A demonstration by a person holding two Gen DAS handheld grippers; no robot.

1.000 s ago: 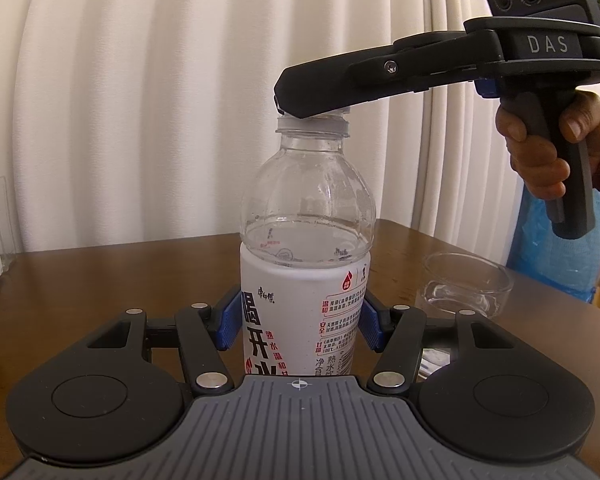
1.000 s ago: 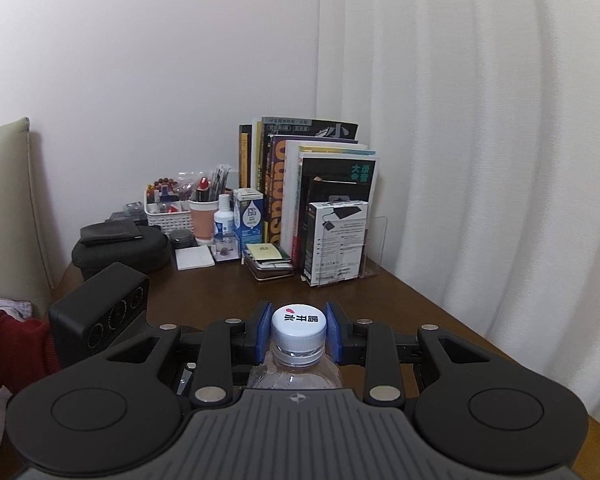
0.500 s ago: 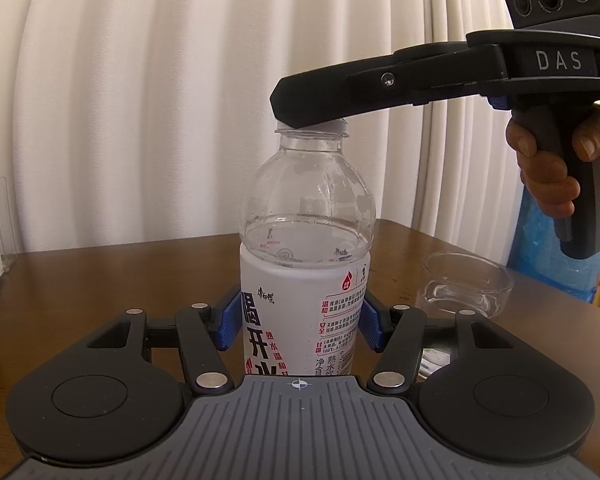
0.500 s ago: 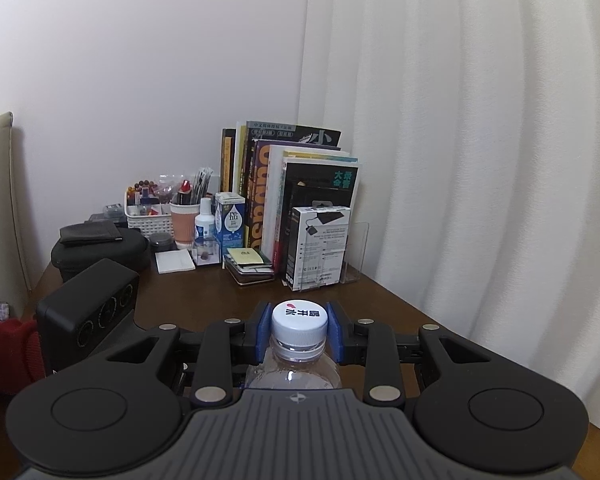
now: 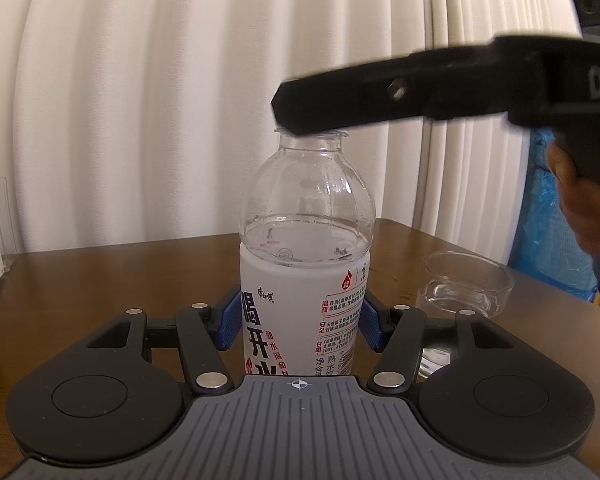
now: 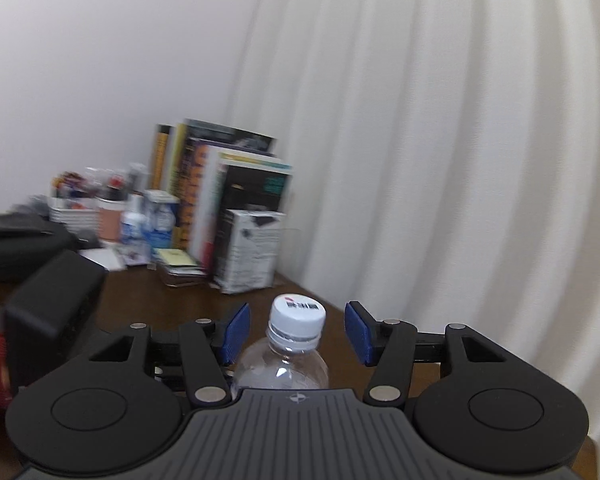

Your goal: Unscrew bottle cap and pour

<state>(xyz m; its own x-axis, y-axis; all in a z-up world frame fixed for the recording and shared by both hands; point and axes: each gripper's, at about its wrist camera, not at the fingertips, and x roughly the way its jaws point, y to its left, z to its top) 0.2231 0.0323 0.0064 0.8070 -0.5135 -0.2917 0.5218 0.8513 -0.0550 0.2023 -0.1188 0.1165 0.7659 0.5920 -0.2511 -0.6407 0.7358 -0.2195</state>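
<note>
Seen first from the left wrist camera, the left gripper has its blue pads pressed against both sides of the clear plastic water bottle with a white label printed in red and black characters, which stands upright on the brown wooden desk. Water fills the bottle to about the top edge of the label. Above it, the right gripper reaches in from the right, blurred, its black fingertip crossing in front of the bottle's neck so that the cap is hidden in this view. A low clear glass bowl sits on the desk to the right of the bottle, near it but apart. A cream pleated curtain hangs behind. Next, from the right wrist camera, the right gripper is spread wide, with a clear gap between each blue pad and the white screw cap with a red mark on top, which sits on the bottle's neck between them, touched by neither. Farther back on the desk stands a row of upright books, blurred, beside a cluster of small containers.
</note>
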